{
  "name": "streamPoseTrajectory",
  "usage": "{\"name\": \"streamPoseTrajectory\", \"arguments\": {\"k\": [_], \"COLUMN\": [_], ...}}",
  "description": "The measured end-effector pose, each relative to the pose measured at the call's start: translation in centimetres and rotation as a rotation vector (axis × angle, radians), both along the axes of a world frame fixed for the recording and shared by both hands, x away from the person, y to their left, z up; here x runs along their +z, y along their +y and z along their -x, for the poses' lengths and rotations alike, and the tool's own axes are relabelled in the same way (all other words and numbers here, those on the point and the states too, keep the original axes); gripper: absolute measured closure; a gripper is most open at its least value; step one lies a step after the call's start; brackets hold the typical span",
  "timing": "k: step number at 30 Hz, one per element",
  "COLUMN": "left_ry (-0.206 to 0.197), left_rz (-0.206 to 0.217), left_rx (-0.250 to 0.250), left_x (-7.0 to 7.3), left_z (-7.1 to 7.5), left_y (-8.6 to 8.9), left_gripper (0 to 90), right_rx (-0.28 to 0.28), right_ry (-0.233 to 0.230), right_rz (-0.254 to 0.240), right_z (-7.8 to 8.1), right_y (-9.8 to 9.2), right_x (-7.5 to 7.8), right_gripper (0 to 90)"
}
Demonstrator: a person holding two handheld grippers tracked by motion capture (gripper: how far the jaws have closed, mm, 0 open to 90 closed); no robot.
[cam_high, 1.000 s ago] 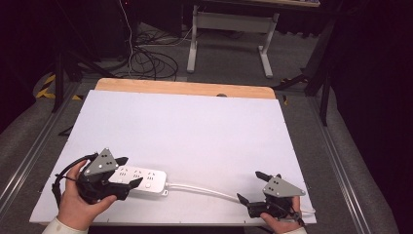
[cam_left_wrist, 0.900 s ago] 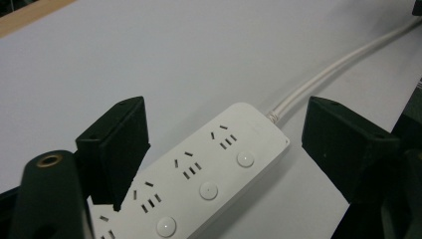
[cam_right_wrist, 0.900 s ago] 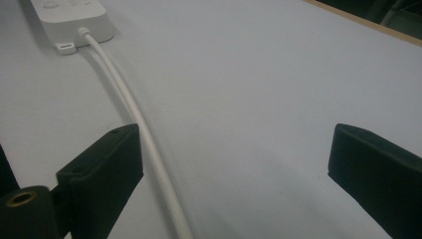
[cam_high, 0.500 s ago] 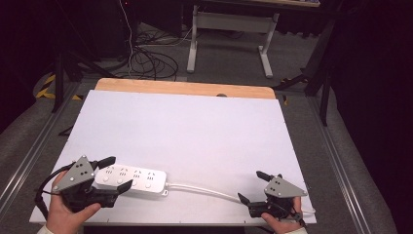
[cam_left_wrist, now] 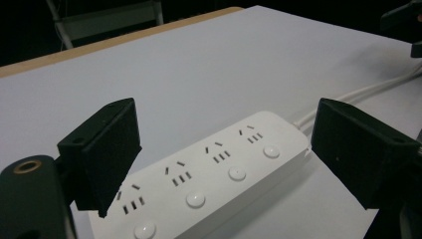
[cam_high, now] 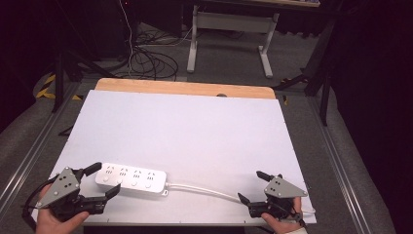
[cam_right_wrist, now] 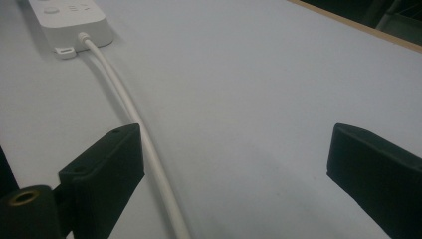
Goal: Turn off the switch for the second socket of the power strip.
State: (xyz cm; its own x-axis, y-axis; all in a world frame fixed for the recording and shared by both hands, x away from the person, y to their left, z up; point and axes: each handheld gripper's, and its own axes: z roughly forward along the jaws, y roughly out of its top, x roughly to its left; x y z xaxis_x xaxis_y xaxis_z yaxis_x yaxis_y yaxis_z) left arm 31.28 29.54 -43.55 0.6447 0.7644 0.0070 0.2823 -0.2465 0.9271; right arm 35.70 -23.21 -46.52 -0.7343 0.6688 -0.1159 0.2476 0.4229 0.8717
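High view: left tool, just opened wide, straddles power strip.

White power strip between spread jaws

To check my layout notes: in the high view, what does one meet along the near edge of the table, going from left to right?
left gripper → power strip → white cable → right gripper
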Motion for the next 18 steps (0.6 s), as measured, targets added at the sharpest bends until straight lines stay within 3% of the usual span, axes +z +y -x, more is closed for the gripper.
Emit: {"name": "streamPoseTrajectory", "arguments": {"k": [12,18], "left_ry": [0.03,0.081], "left_rz": [-0.034,-0.074], "left_rx": [0.019,0.014], "left_x": [-1.9,-3.3], "left_z": [0.6,0.5], "left_y": [1.5,1.7], "left_gripper": [13.0,13.0], "right_rx": [0.001,0.002], "right_ry": [0.001,-0.001], "right_rz": [-0.002,0.001], "right_z": [0.0,-0.1], "right_y": [0.0,0.0], "right_x": [0.0,0.0], "right_gripper": [8.7,8.7]}}
